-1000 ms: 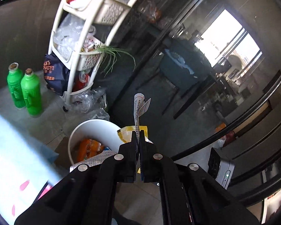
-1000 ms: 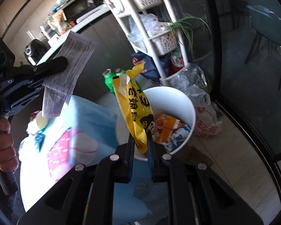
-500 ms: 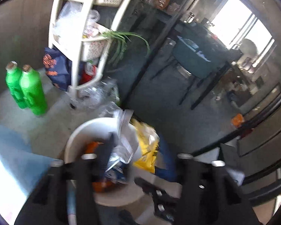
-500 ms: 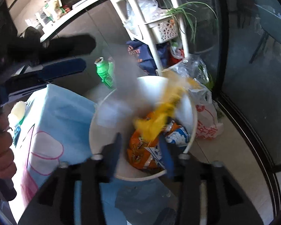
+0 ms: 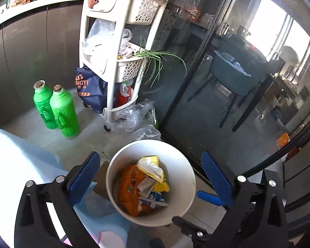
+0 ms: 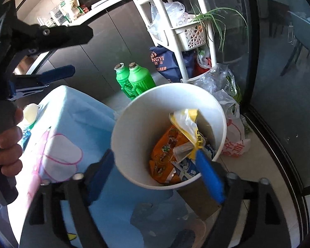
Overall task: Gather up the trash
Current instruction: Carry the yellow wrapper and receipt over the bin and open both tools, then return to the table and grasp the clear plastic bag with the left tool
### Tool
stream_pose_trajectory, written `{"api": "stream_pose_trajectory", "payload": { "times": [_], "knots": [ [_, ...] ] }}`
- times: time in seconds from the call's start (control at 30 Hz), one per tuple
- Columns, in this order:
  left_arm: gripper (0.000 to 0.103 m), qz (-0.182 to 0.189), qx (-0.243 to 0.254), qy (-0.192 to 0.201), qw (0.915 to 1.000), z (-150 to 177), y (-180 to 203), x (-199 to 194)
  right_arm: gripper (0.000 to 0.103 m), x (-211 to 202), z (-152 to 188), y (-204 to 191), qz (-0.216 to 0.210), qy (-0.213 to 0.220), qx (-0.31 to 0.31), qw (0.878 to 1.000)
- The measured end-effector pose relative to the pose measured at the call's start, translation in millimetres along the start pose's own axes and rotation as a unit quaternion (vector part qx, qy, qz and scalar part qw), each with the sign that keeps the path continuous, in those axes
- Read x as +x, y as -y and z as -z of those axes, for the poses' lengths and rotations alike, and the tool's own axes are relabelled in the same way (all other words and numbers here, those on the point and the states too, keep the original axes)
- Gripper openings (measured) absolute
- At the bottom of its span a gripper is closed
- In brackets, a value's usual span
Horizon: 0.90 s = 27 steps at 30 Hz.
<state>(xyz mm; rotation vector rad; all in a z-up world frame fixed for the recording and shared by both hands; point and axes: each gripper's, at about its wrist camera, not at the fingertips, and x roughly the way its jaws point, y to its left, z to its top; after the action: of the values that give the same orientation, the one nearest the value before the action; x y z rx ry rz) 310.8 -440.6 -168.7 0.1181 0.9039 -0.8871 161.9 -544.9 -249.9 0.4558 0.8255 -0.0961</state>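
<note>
A white round bin (image 5: 181,171) stands on the floor and shows in both views (image 6: 134,124). Inside lie an orange snack bag (image 5: 130,188), a yellow wrapper (image 5: 155,171) and a crumpled paper receipt (image 5: 145,184); the yellow wrapper (image 6: 193,124) and orange bag (image 6: 167,144) also show in the right wrist view. My left gripper (image 5: 149,177) is open and empty above the bin. My right gripper (image 6: 155,171) is open and empty above the bin. The left gripper's blue fingers (image 6: 57,74) show at the left of the right wrist view.
Two green bottles (image 5: 57,107) stand on the floor by a white shelf cart (image 5: 117,47) with plastic bags (image 5: 138,115) at its foot. A table with a blue cloth (image 6: 72,124) is at the left. A glass door (image 5: 227,82) runs along the right.
Both grippers opened. The receipt left my left gripper and the yellow wrapper left my right gripper; both now lie in the bin.
</note>
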Motion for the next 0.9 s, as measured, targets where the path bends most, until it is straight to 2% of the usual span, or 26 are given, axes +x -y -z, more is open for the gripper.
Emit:
{"api": "stream_pose_trajectory", "payload": {
  "times": [0.1,0.43,0.7,0.9],
  "knots": [
    [0.095,-0.007,-0.001,0.005,1.0000,1.5,-1.0,-15.3,0.100,-12.1,-1.2,-11.8,-0.003,0.012,-0.009,1.000],
    [0.095,-0.053,-0.003,0.054,0.9971,21.3,-11.5,-103.0,0.100,-56.6,-4.0,-58.5,-0.005,0.037,-0.050,0.998],
    [0.095,-0.084,-0.053,0.093,0.9908,61.5,-36.5,-185.1,0.100,-89.3,3.4,-110.0,-0.017,0.050,-0.088,0.995],
    [0.095,-0.113,-0.102,0.108,0.9824,109.1,-70.6,-243.5,0.100,-105.5,9.7,-150.9,-0.035,0.051,-0.120,0.991]
  ]
}}
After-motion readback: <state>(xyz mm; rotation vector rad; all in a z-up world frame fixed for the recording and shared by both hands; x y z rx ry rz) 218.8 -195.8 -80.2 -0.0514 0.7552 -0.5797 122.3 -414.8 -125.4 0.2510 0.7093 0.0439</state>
